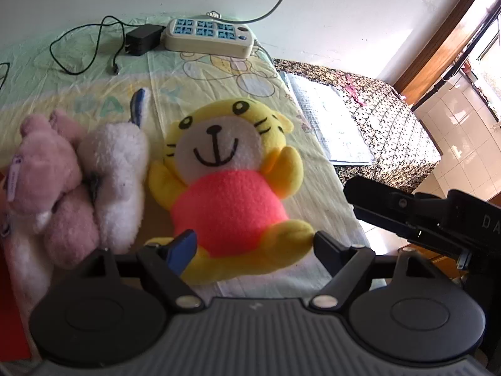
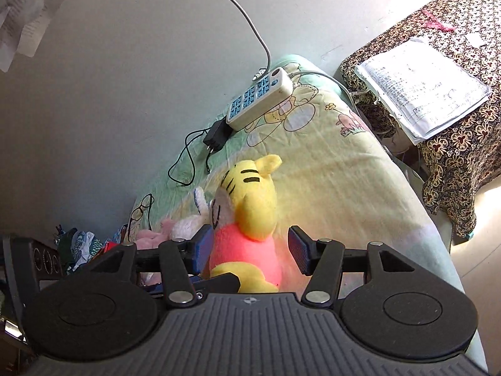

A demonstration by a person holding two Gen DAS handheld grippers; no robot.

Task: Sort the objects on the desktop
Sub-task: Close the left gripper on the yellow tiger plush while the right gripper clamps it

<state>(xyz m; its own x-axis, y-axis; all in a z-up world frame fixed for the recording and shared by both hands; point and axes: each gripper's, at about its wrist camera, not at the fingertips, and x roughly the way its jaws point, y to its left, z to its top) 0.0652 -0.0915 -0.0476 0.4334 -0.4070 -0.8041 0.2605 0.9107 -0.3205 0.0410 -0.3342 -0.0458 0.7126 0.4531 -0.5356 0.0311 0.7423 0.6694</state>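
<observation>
Left wrist view: a table draped in a pale yellow-green cartoon cloth runs back to a white wall; its right edge drops off beside a lower surface under a dark patterned cloth bearing a stack of printed papers. Bare cloth lies between the toys and the back row, where a white power strip and a black adapter with its cord sit against the wall.

A yellow tiger plush in a pink shirt lies face up at centre. Just beside it on the left, a white plush touches a pink plush. The left gripper has its jaws spread wide, the two fingertips flanking the tiger's feet; whether either pad presses the fabric cannot be told. The right gripper enters from the right edge, off the table's side and apart from the tiger.

Right wrist view: the same tiger plush sits between the fingers of the right gripper, whose jaws are also wide apart. The blue left pad lies against the pink shirt; the right pad stands clear of it. Open cloth extends rightward to the rounded table edge. A pair of eyeglasses rests behind the other plush toys, near the wall.
</observation>
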